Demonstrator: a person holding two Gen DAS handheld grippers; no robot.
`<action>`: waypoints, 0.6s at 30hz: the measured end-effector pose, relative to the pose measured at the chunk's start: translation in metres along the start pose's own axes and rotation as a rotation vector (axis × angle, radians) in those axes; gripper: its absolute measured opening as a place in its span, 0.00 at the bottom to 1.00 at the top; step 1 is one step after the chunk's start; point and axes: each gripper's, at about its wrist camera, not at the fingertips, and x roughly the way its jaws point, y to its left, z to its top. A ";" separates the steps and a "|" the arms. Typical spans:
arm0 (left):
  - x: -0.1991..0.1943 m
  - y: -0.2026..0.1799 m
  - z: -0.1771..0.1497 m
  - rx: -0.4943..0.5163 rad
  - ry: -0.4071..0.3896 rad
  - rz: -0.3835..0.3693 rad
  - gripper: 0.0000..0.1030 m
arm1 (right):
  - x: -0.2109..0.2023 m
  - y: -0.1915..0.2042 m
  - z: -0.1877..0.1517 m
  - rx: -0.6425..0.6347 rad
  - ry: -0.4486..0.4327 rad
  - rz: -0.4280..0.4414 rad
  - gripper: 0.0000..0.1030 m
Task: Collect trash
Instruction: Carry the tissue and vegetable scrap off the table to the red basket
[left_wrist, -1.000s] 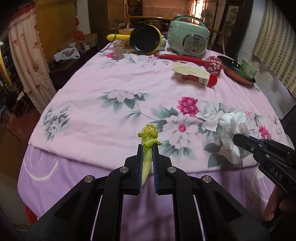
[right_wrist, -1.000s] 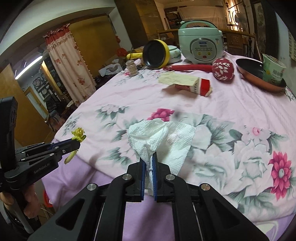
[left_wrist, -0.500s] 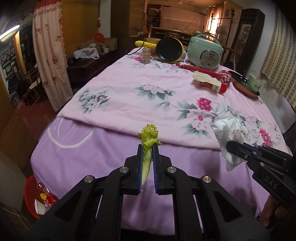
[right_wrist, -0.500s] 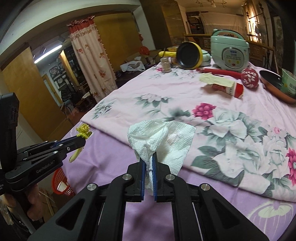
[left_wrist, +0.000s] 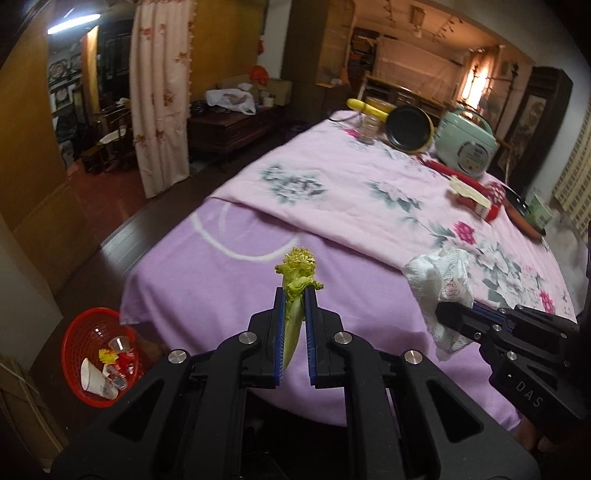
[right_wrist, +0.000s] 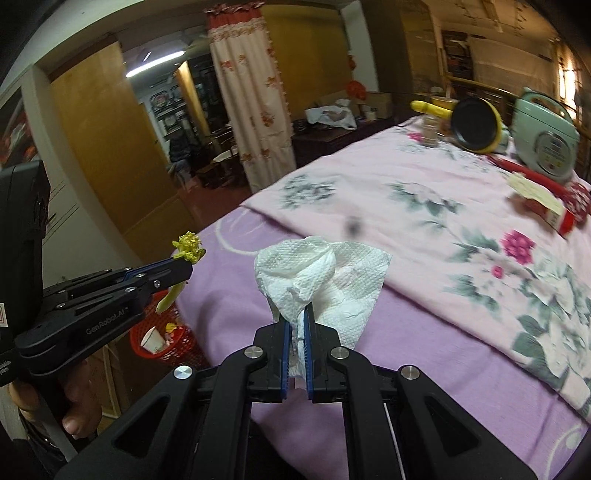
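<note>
My left gripper (left_wrist: 294, 295) is shut on a green vegetable stalk (left_wrist: 298, 273) with a yellow-green frilly top, held in the air in front of the table's hanging purple cloth. The right gripper (right_wrist: 298, 314) is shut on a crumpled white paper towel (right_wrist: 325, 273), also off the table. Each gripper shows in the other's view: the right gripper (left_wrist: 441, 312) with the paper towel (left_wrist: 441, 280) at the right, the left gripper (right_wrist: 186, 267) with the stalk (right_wrist: 188, 247) at the left. A red trash basket (left_wrist: 99, 354) with cups and scraps inside stands on the floor at lower left; the basket (right_wrist: 166, 339) sits under the left gripper.
The table (left_wrist: 351, 206) wears a pink floral cloth over a purple one. At its far end stand a green rice cooker (left_wrist: 467, 146), a black pan with yellow rim (left_wrist: 408, 129), a glass jar (left_wrist: 367, 127), a red-and-white box (left_wrist: 474, 199) and a red pan (left_wrist: 524, 214). A curtain (left_wrist: 160, 92) hangs at left.
Both grippers have pulled back from over the table and swung left, past its edge. The red basket on the floor has come into view. Both grips are unchanged.
</note>
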 end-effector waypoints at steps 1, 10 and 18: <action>-0.003 0.009 -0.001 -0.017 -0.006 0.009 0.11 | 0.004 0.010 0.002 -0.016 0.004 0.012 0.07; -0.013 0.103 -0.013 -0.192 -0.014 0.121 0.11 | 0.053 0.110 0.019 -0.175 0.070 0.126 0.07; -0.004 0.197 -0.036 -0.363 0.031 0.238 0.11 | 0.114 0.189 0.024 -0.278 0.175 0.231 0.07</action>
